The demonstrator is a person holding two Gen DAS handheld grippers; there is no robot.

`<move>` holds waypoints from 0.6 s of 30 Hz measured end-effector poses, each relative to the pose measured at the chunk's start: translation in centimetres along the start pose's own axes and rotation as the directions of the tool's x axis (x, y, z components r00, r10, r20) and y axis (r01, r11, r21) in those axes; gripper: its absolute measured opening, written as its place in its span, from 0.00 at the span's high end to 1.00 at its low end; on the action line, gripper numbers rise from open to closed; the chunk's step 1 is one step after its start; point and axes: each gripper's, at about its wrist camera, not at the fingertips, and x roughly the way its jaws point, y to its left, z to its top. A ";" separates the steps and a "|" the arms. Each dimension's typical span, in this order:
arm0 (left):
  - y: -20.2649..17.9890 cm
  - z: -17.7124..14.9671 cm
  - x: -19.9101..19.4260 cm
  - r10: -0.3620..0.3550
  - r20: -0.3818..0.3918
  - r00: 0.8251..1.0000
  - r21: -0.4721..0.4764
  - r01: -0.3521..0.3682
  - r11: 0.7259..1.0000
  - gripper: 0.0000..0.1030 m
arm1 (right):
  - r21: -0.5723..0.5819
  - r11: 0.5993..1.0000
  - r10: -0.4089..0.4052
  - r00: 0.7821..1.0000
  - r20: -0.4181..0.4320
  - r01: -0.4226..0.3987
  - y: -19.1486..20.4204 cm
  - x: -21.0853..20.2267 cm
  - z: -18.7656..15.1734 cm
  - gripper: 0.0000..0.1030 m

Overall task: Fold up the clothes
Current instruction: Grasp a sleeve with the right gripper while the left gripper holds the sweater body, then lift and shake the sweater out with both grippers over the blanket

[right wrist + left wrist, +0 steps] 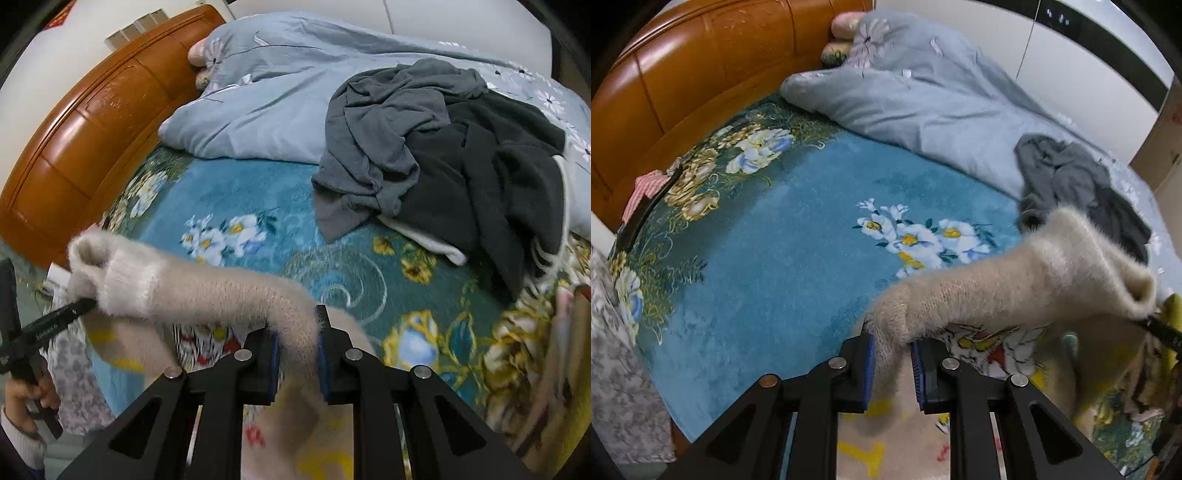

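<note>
Left wrist view: left gripper [892, 354] clamped on one end of a fuzzy cream sweater sleeve [1015, 280], stretched rightward from the jaws to the right gripper's tip [1156, 325]; sweater body [882, 439] hanging below the jaws.

Right wrist view: right gripper [295, 354] pinching the same sleeve [207, 291], cuff far left of the jaws; unfolded grey garment pile [443, 147] ahead on the floral blanket [236, 192]. No folded stack visible; pile apparently left to fold.
</note>
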 end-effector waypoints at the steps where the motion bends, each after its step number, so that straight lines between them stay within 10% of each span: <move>1: 0.2 0.6 1.0 0.012 -0.015 1.000 -0.001 -0.012 1.000 0.81 | -0.003 1.000 -0.008 1.000 -0.009 0.008 0.1 0.9 0.6 0.83; 11: 0.1 4.6 8.2 0.062 -0.178 0.982 -0.036 -0.069 0.997 0.74 | -0.036 0.988 -0.150 0.985 -0.088 0.148 -0.1 7.8 3.8 0.78; 18: 0.6 5.6 8.1 -0.119 -0.192 0.974 -0.142 0.093 0.985 0.42 | -0.081 0.989 -0.126 0.989 -0.078 0.120 0.2 7.6 3.3 0.34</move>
